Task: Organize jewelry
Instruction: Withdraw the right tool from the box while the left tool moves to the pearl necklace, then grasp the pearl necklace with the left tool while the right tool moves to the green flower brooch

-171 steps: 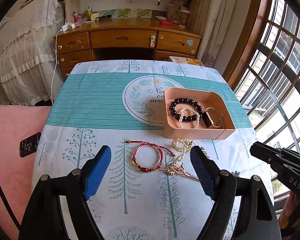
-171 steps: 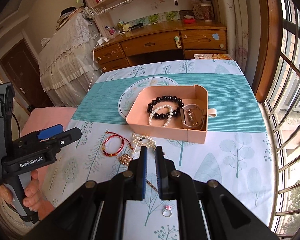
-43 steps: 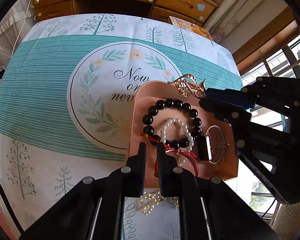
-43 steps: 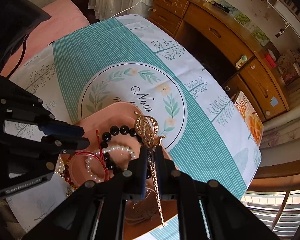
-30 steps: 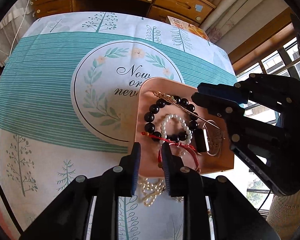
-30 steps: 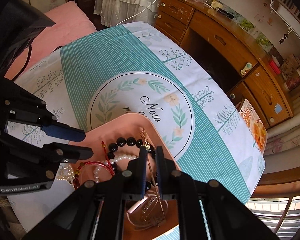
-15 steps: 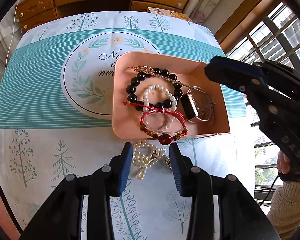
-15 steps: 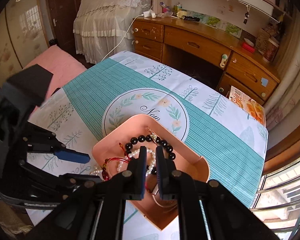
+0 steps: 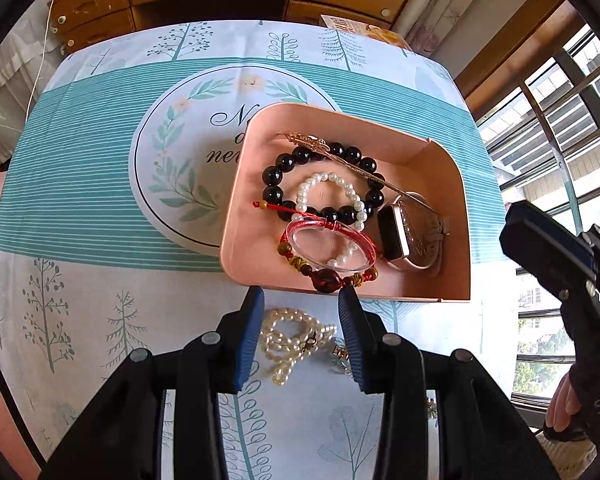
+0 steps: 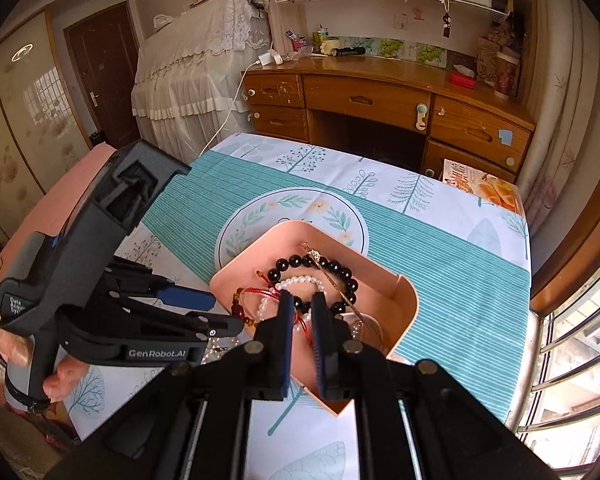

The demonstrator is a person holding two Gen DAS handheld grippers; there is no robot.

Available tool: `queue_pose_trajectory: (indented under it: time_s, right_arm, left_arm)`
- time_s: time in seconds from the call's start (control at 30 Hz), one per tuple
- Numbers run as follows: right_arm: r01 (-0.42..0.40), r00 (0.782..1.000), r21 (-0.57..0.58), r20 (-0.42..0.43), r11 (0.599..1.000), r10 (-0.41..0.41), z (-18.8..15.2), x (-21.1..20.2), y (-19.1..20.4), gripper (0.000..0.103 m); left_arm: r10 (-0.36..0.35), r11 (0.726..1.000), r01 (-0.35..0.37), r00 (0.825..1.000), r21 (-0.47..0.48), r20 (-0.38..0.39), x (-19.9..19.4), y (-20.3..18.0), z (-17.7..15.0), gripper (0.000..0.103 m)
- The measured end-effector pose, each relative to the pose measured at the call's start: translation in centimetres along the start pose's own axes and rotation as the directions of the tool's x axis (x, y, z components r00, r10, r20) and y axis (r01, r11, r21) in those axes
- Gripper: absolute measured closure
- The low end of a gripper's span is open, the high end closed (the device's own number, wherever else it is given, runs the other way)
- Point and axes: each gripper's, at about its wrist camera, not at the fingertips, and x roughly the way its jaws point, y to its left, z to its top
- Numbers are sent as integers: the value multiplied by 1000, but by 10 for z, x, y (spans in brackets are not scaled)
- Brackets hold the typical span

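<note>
The pink tray [image 9: 256,232] holds a black bead bracelet [image 9: 274,176], a white pearl bracelet [image 9: 328,178], a rose-gold watch [image 9: 396,232], a gold hairpin [image 9: 312,142] lying across the beads, and a red cord bracelet [image 9: 325,278] against the near wall. A pearl necklace [image 9: 292,330] lies on the cloth just in front of the tray. My left gripper [image 9: 302,304] hovers over the necklace, open, its pads touching nothing. My right gripper [image 10: 302,300] hangs above the tray [image 10: 414,300], shut and empty; the left wrist view shows it at the right edge [image 9: 540,236].
The table has a teal-striped tree-print cloth with a round wreath print [image 9: 180,160] left of the tray. A small silver piece [image 9: 340,354] lies beside the necklace. A wooden desk [image 10: 380,100] stands beyond the far edge, window bars [image 9: 560,120] to the right.
The left jaws parted and left the red cord bracelet in the tray, then drew back over the pearl necklace. The right gripper left the hairpin in the tray and pulled away to the right.
</note>
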Motion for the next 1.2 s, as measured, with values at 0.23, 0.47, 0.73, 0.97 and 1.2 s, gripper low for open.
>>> queue_pose_trajectory:
  time_s: [0.23,0.47,0.73,0.97,1.2]
  right_arm:
    - [-8,1000,27,-11,1000,8,-16,8,-3,94]
    - [-6,1000,16,-7,1000,6,-25,9,1,94]
    - [-21,1000,19,-4,1000,21,-31,6,5,94]
    - [-46,999,25,15,999,46,-36,-3,11,94]
    - [-68,997,48,48,997,66,-39,-15,21,94]
  left_arm:
    - [45,999,-45,999,-12,1,0,0,7,67]
    - [132,989,-131,991,-64,13,-4,19,20,66]
    - [135,985,-136,991,-109,-18,14,43,29,55]
    - [99,992,-98,995,-79,4,-7,47,21,49]
    - [104,992,-100,993,-80,50,-37,57,10,49]
